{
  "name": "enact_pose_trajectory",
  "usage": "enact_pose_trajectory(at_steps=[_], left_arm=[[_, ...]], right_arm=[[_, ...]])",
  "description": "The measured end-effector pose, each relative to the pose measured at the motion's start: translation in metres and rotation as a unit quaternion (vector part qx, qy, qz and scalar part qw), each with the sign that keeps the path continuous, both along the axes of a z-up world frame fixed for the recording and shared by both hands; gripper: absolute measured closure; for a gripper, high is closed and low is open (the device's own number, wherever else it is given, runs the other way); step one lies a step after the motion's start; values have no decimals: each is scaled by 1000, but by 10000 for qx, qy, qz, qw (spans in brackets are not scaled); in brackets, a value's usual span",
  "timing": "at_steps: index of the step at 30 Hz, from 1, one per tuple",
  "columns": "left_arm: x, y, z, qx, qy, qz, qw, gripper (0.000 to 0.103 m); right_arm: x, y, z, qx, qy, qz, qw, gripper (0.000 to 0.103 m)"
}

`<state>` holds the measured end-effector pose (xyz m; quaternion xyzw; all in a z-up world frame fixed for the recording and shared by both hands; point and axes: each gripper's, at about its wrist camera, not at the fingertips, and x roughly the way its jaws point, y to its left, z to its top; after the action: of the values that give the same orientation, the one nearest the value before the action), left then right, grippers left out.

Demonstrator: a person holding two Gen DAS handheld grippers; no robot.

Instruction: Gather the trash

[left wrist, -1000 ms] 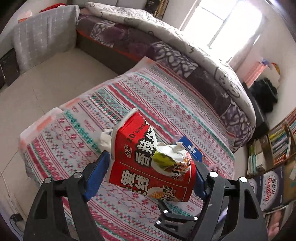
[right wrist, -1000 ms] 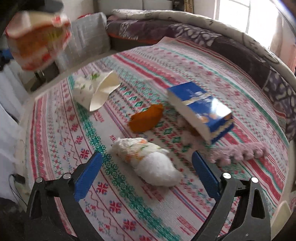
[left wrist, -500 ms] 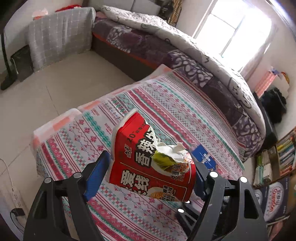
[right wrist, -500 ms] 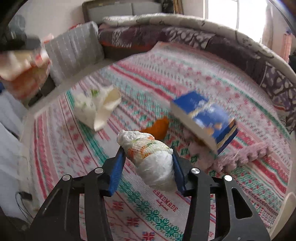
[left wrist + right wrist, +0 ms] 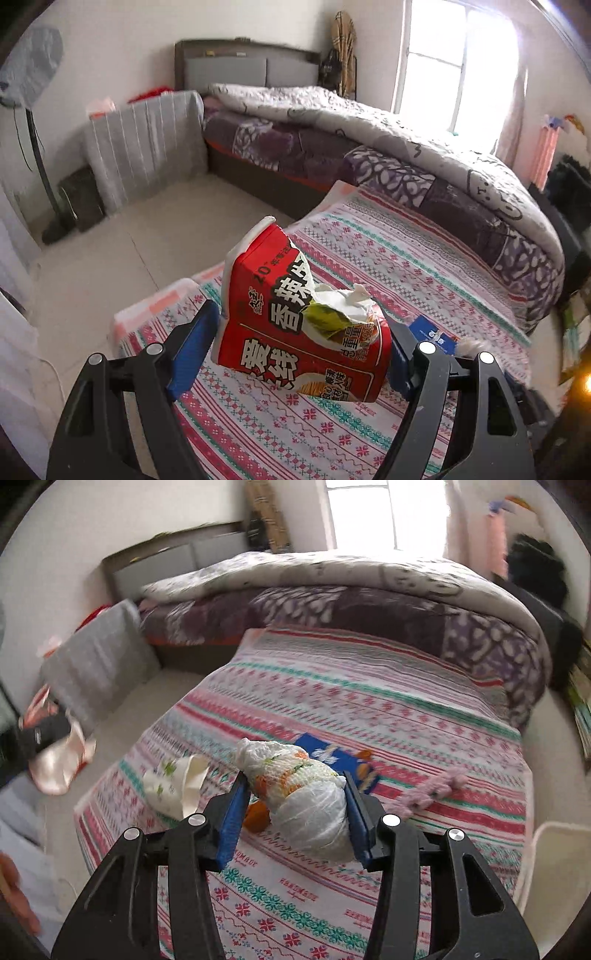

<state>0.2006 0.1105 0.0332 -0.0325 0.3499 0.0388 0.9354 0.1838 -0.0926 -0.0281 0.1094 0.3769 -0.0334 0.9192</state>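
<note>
Crosswise between jaws, red noodle packet (image 5: 295, 332), torn end up, bundle (image 5: 299, 794) lengthwise

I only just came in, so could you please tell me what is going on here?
A person is collecting trash off a patterned blanket with two tools. The left hand-held gripper is shut on a red noodle packet, held clear above the blanket. The right hand-held gripper is clamped on a white wrapped bundle. A crumpled paper wrapper, a blue box and an orange scrap lie on the blanket.
</note>
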Motion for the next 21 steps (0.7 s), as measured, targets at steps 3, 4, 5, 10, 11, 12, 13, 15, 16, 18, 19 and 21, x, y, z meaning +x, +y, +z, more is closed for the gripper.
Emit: enact_pose_trajectory(at_steps=[3, 4, 5, 10, 11, 12, 13, 15, 16, 18, 19, 21], left_arm=[[-6, -12, 0, 234, -146, 6, 9996, 26], [-8, -15, 0, 302, -183, -11, 9994, 27], [-9, -19, 0, 353, -206, -31, 9992, 27], [-15, -33, -2, 321, -153, -243, 9991, 35], [-15, -36, -3, 291, -119, -301, 9991, 37], [-15, -38, -4, 270, -104, -331, 9990, 41], [-15, -41, -5, 238, -90, -371, 9990, 48], [-16, -45, -6, 201, -51, -450, 9988, 50], [-16, -46, -6, 197, -54, -460, 9987, 50], [-12, -46, -9, 209, 55, -471, 9987, 49], [-5, -45, -14, 166, 249, -464, 9985, 46], [8, -38, -27, -129, 645, -367, 9972, 30]], right_arm=[[-3, -8, 3, 15, -29, -196, 9998, 57], [-4, -10, 5, -53, -71, -263, 9996, 57], [-5, -12, 6, -108, -107, -318, 9994, 57], [-12, -21, 12, -113, -144, -439, 9989, 56], [-13, -22, 13, -112, -152, -451, 9988, 56], [-14, -24, 14, -109, -156, -454, 9988, 56], [-15, -25, 15, -111, -155, -460, 9988, 56], [-19, -31, 17, -133, -179, -522, 9984, 56], [-20, -33, 17, -148, -173, -533, 9983, 56], [-23, -41, 18, -146, -149, -581, 9981, 56], [-24, -43, 18, -138, -138, -600, 9980, 56], [-27, -49, 19, -123, -113, -634, 9978, 56]])
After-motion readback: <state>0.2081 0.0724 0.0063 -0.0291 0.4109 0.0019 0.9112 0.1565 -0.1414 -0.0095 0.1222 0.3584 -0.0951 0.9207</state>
